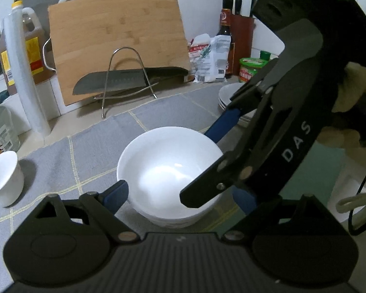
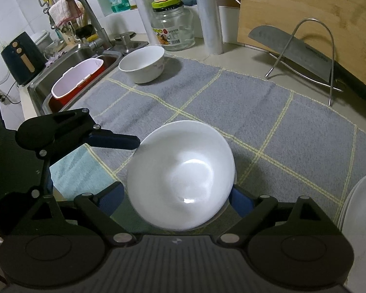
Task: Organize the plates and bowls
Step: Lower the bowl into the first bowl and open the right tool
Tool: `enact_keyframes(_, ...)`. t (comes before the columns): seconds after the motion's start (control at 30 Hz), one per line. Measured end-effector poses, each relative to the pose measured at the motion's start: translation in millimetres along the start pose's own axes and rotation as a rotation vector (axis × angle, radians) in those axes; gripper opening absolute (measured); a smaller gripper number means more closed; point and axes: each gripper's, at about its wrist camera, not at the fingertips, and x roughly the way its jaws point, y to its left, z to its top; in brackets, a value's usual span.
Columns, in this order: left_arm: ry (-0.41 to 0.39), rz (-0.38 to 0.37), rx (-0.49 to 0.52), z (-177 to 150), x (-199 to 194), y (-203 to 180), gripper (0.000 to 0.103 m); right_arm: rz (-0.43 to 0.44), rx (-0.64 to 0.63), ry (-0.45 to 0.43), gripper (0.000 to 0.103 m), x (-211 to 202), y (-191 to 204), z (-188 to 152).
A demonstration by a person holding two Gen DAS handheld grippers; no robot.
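Left wrist view: my left gripper [image 1: 180,196] stands wide around the stacked white bowls [image 1: 168,168] on the grey mat [image 1: 90,151], my right gripper [image 1: 228,158] alongside; right wrist view: right gripper [image 2: 177,196] wide, flanking the bowls [image 2: 180,173]; plates [image 2: 361,210] right.

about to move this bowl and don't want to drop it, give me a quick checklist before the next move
1. Right gripper fingers flank the white bowl: ok.
2. Firm contact of pads on the bowl wall: cannot tell, the rim hides them.
3. Left gripper clear of the bowl: not ok, its fingers also straddle it, and the right gripper crosses over the rim.
4. What sits beneath the bowl: cannot tell, layered rims show under it.
5. Plate stack to the right, reachable without obstacles: ok.
6. Small bowl near the sink, out of the way: ok.
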Motion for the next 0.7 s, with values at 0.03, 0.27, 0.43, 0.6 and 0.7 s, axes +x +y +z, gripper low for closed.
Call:
enact_keyframes(0.03, 0.001, 0.007, 0.005, -0.7, 0.1, -0.7, 0.092, 0.002, 0.001, 0.002, 0.095, -0.4, -0.1, -0.4)
enact_keyframes(0.27, 0.040, 0.038, -0.057, -10.5, 3.0, 11.8, 0.094, 0.019, 0.001, 0.022, 0.096, 1.0, 1.2, -7.3)
enact_keyframes(0.43, 0.048, -0.003, -0.019, -11.3, 5.1, 3.0, 0.094, 0.017, 0.000, 0.024, 0.096, 0.2, 2.8, -7.3)
enact_keyframes(0.6, 0.039, -0.015, -0.028, -11.2, 3.4, 0.0, 0.095, 0.017, 0.003, 0.020, 0.096, -1.2, 2.8, -7.6)
enact_keyframes(0.7, 0.033, -0.023, -0.033, -10.7, 1.1, 0.9, 0.095, 0.016, 0.006, 0.020, 0.096, -1.7, 3.2, -8.0)
